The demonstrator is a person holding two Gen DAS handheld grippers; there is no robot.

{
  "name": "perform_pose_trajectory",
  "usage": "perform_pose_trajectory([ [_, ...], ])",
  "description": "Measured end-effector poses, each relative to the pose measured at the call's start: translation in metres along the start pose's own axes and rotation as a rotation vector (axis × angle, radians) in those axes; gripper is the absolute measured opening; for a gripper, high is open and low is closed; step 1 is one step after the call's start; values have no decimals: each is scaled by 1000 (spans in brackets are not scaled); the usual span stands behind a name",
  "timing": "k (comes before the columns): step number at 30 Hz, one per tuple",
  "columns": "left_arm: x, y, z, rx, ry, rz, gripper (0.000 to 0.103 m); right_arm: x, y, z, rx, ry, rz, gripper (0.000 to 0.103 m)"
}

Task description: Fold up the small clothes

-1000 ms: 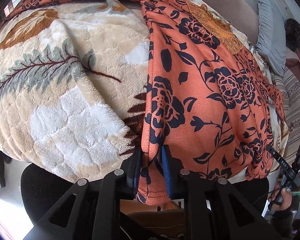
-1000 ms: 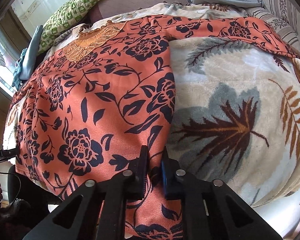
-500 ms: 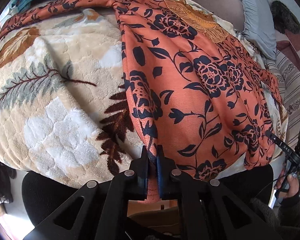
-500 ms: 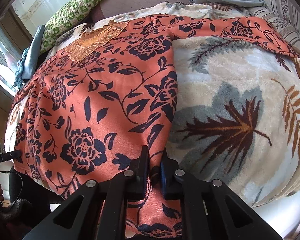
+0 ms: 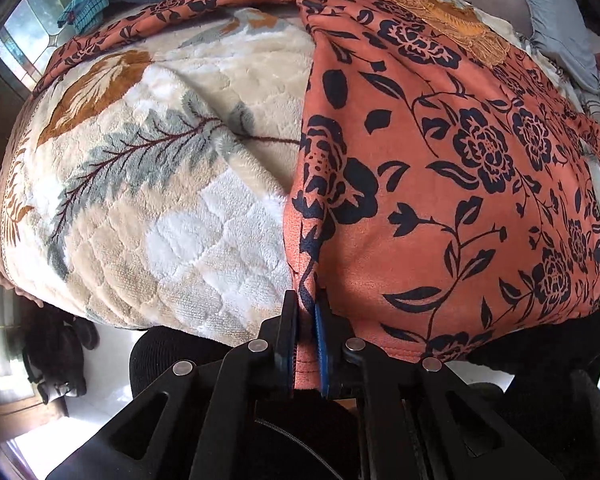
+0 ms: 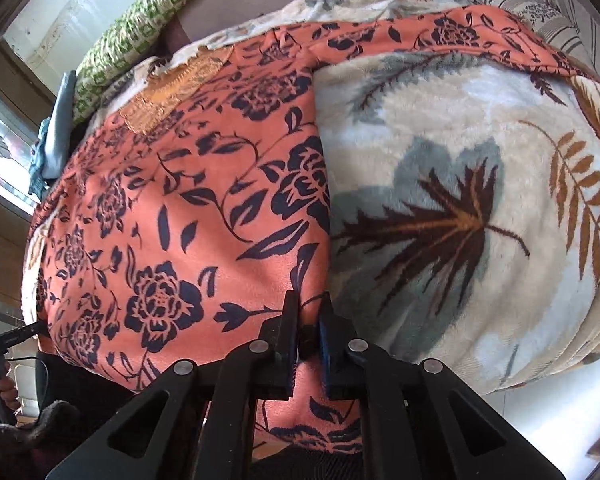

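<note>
Both of my grippers pinch the near hem of the orange floral garment (image 5: 440, 184), which lies spread on a plush leaf-print blanket (image 5: 160, 184). My left gripper (image 5: 306, 316) has clamped tight on the hem's left corner since a second ago. My right gripper (image 6: 308, 312) has just eased its jaws slightly, fabric still between them, so I judge the fold not yet begun. Its grip is hard to read; the hem's underside is hidden.

Orange garment (image 5: 440, 208) printed with dark navy roses and leaves; cream plush blanket (image 5: 172, 184) patterned with grey, brown and ochre leaves; green-and-white checked pillow (image 6: 140, 36).
</note>
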State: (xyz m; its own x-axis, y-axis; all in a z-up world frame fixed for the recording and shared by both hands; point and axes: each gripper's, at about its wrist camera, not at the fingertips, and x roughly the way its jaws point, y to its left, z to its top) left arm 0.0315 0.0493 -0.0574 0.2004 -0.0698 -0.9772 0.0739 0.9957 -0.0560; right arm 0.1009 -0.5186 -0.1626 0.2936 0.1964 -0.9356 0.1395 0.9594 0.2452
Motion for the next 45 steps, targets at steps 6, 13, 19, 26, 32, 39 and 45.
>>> perform_pose_trajectory([
  [6,-57,11,21,46,-173,-136,25,-36,-7,28,41,-119,43,33],
  [13,-28,8,93,-69,-181,-115,58,-2,-5,103,125,-150,80,44],
  [19,5,-34,127,-43,-124,-47,36,49,11,141,76,-77,50,3],
  [26,39,-32,133,-84,-90,70,39,67,0,137,47,-69,-6,6],
  [32,-1,-41,132,-71,-157,-43,39,9,-71,144,213,-208,80,17],
  [39,-8,-98,175,-4,-190,-54,52,-60,-246,159,621,-393,-22,28],
  [45,34,-156,242,-57,-106,-120,52,-78,-342,176,819,-441,-82,42],
])
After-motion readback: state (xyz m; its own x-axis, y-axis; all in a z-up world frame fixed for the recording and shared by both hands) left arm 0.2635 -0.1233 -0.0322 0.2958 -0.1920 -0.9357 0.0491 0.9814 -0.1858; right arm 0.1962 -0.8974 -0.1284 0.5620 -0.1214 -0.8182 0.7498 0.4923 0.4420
